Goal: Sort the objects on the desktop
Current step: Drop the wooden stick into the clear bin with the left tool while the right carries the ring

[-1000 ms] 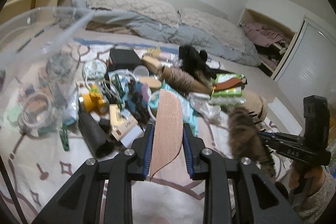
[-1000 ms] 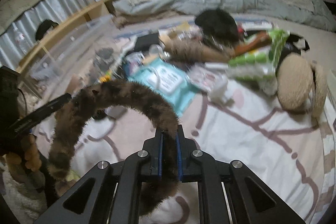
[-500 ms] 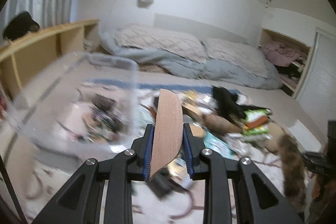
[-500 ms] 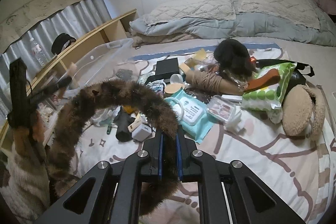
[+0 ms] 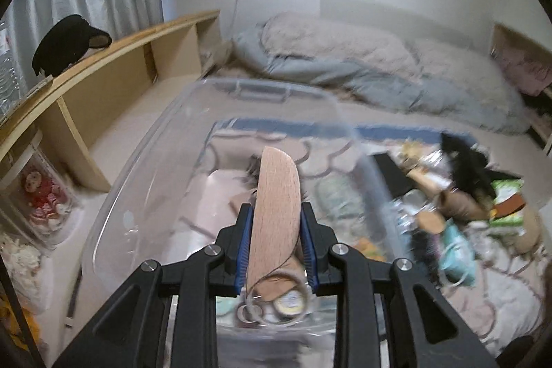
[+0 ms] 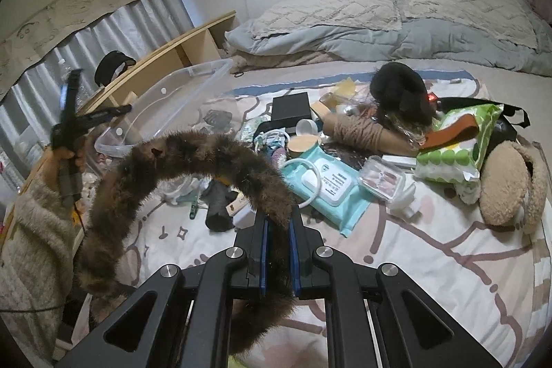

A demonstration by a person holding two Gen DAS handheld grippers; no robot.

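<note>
My left gripper (image 5: 276, 223) is shut on a flat wooden piece (image 5: 276, 206) with a rounded tip. It holds the piece upright over the clear plastic bin (image 5: 165, 161), which also shows in the right wrist view (image 6: 179, 85). My right gripper (image 6: 277, 226) is shut on a curved brown furry headband (image 6: 193, 154) and holds it above the patterned blanket (image 6: 431, 257). The left gripper shows at the far left of the right wrist view (image 6: 74, 123). A pile of mixed objects (image 6: 327, 140) lies on the blanket.
A wet-wipes pack (image 6: 327, 185), a spool of twine (image 6: 362, 133), a black box (image 6: 289, 107), a green packet (image 6: 459, 143) and a beige furry earmuff (image 6: 510, 181) lie on the blanket. A wooden shelf (image 5: 114, 64) runs along the left. Pillows and a duvet (image 6: 379, 23) lie behind.
My left gripper swung left with the wooden piece, from over the pile to above the clear bin. My right gripper lifted slightly with the furry headband.
</note>
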